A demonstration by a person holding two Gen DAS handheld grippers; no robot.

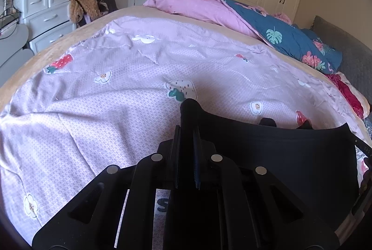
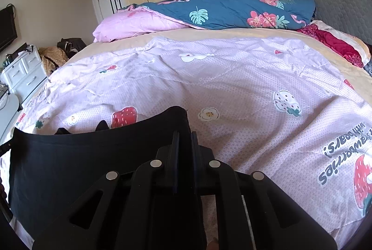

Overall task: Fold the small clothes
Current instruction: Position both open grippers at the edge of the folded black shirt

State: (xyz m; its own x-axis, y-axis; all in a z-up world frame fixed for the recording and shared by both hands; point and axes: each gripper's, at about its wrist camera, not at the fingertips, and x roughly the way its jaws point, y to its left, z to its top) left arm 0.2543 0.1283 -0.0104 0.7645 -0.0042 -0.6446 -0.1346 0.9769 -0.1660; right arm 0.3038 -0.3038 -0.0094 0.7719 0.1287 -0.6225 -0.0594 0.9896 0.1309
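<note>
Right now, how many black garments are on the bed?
1. The black garment is stretched over the strawberry sheet, its two corners pinched by the left hand-held gripper and the right hand-held gripper. Others may be hidden.

Black garment (image 1: 290, 157) lower part hidden behind both gripper bodies

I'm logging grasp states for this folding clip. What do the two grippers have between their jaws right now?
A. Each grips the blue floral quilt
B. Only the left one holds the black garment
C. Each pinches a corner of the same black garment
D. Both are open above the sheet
C: the left gripper and the right gripper are each shut on an opposite top corner of the black garment, stretched between them above the strawberry sheet.
</note>
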